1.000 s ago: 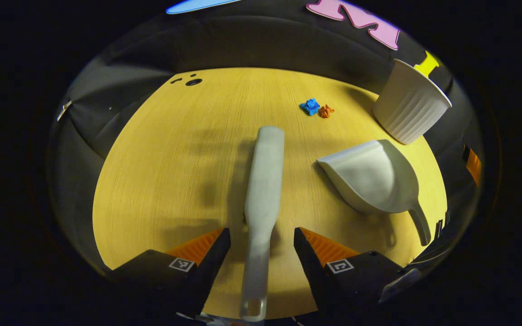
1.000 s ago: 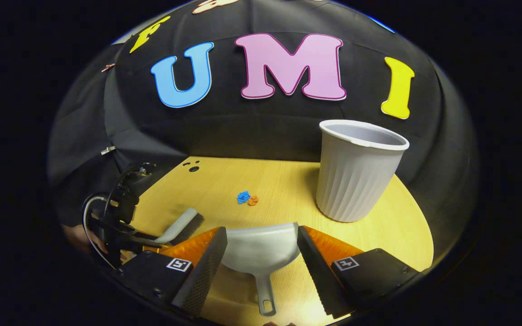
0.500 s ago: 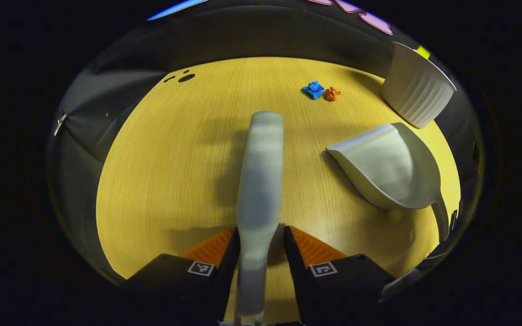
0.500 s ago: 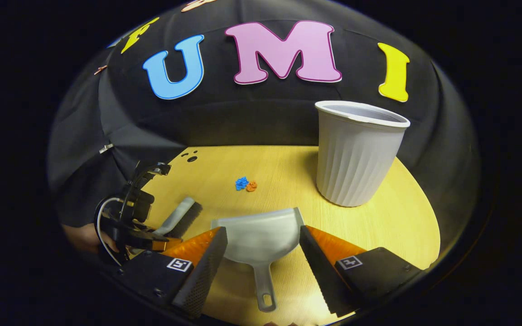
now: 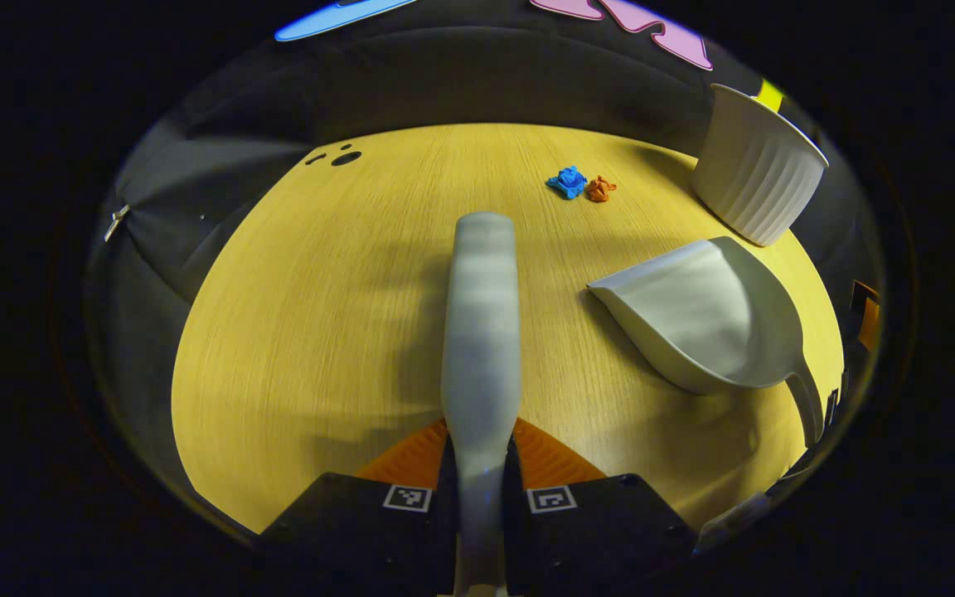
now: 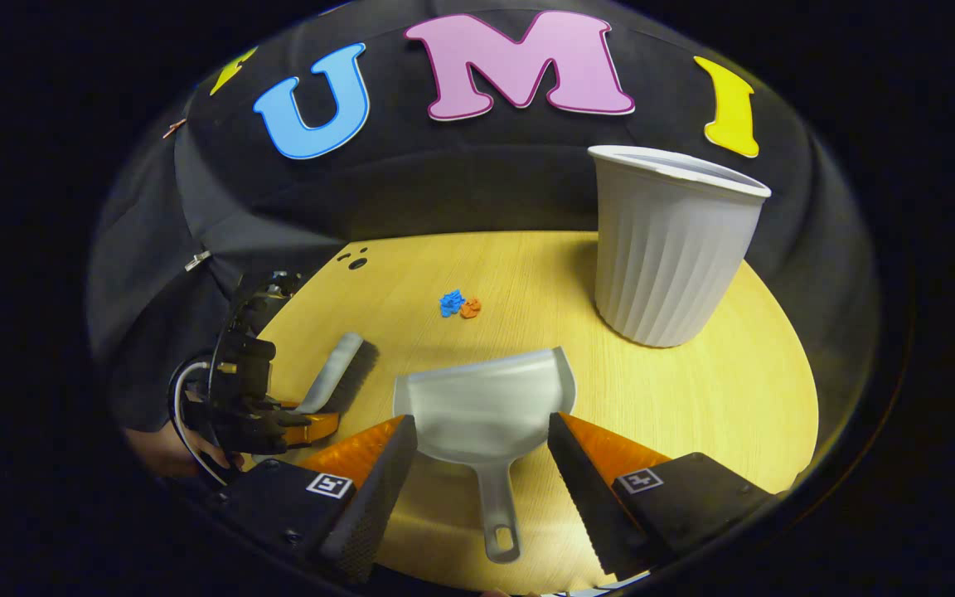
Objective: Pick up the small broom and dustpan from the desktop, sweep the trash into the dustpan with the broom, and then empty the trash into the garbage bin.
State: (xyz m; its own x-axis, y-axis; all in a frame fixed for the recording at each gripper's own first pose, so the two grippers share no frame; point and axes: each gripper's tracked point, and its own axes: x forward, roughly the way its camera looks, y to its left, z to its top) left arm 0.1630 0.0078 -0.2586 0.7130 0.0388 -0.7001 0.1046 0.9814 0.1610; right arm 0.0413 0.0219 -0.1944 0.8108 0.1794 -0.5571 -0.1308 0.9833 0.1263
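Broom (image 5: 482, 332) between closed left fingers (image 5: 419, 452).

Both views low over one shared desktop (image 5: 320, 315), facing the wall.

The left gripper (image 5: 478, 464) is closed on the broom handle (image 5: 479, 464); the right gripper (image 6: 477, 456) is held open, pointing at 12 o'clock.

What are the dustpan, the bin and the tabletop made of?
Dustpan: likely matte grey plastic, with a smooth moulded scoop. Garbage bin: probably pale plastic too, with ribbed walls and a thin rolled rim. Tabletop: looks like wood or wood-look laminate, showing fine straight grain.
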